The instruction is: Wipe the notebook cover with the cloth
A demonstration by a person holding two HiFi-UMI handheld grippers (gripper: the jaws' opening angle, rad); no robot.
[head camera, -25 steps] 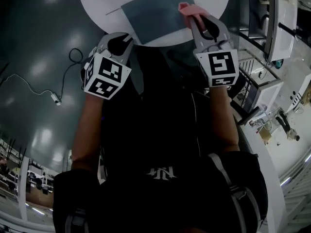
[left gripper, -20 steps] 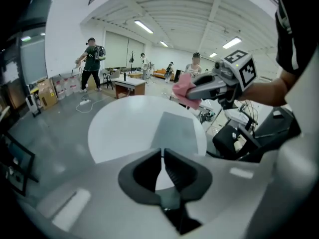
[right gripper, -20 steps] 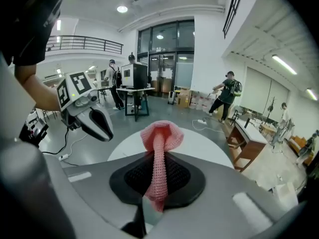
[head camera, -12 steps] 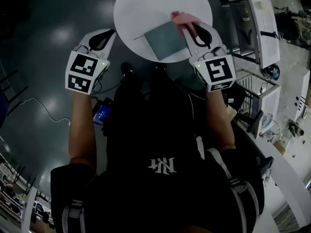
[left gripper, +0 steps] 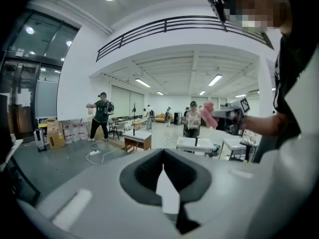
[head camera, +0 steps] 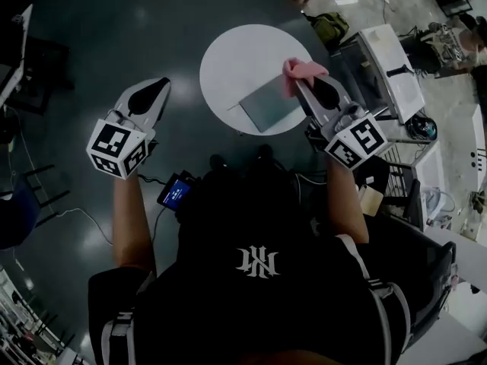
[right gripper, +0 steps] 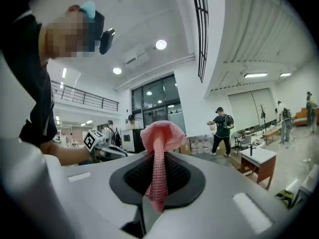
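A grey notebook point(head camera: 266, 106) lies on a round white table point(head camera: 236, 55) far below me. My right gripper point(head camera: 298, 84) is held up in the air above the table's right edge, shut on a pink cloth point(head camera: 303, 70). The cloth point(right gripper: 160, 133) bunches out past the jaws and hangs pinched between the pads; it touches nothing. My left gripper point(head camera: 161, 84) hovers over the dark floor left of the table, its jaws together with nothing between them. From the left gripper point(left gripper: 162, 156) view, the cloth point(left gripper: 208, 111) shows off to the right.
White cabinets point(head camera: 388, 59) stand right of the table, with a bag point(head camera: 329, 27) on the floor behind it. A lit phone point(head camera: 175, 192) hangs at the person's waist. Several people and low tables point(left gripper: 137, 136) stand farther off in the hall.
Both grippers have come up and away from the table, which now looks smaller and lower. The cloth has left the notebook's corner. The left gripper has swung out to the left.
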